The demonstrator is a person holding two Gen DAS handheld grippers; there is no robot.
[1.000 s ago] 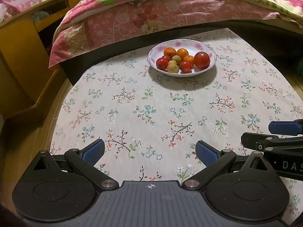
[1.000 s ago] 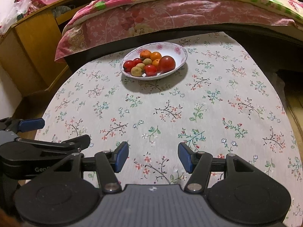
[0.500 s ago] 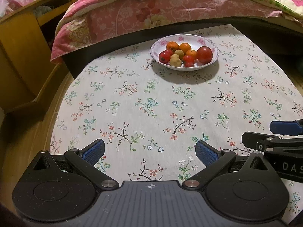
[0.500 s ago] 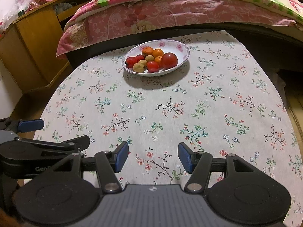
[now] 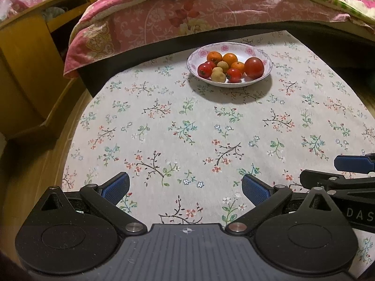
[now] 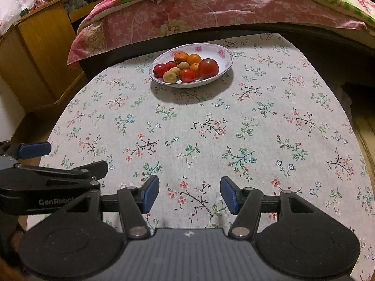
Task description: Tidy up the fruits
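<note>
A white floral bowl stands at the far side of a round table with a flowered cloth. It holds a big red tomato, small red tomatoes, oranges and tan fruits. My left gripper is open and empty over the near edge. My right gripper is open and empty beside it. Both are far from the bowl.
A bed with a pink flowered quilt overhangs the table's far edge. A wooden cabinet stands at the left. The floor shows around the table's left side. Each gripper shows at the side of the other's view.
Both grippers have drawn back a little from the bowl, so more of the table shows. Both stay open and empty.
</note>
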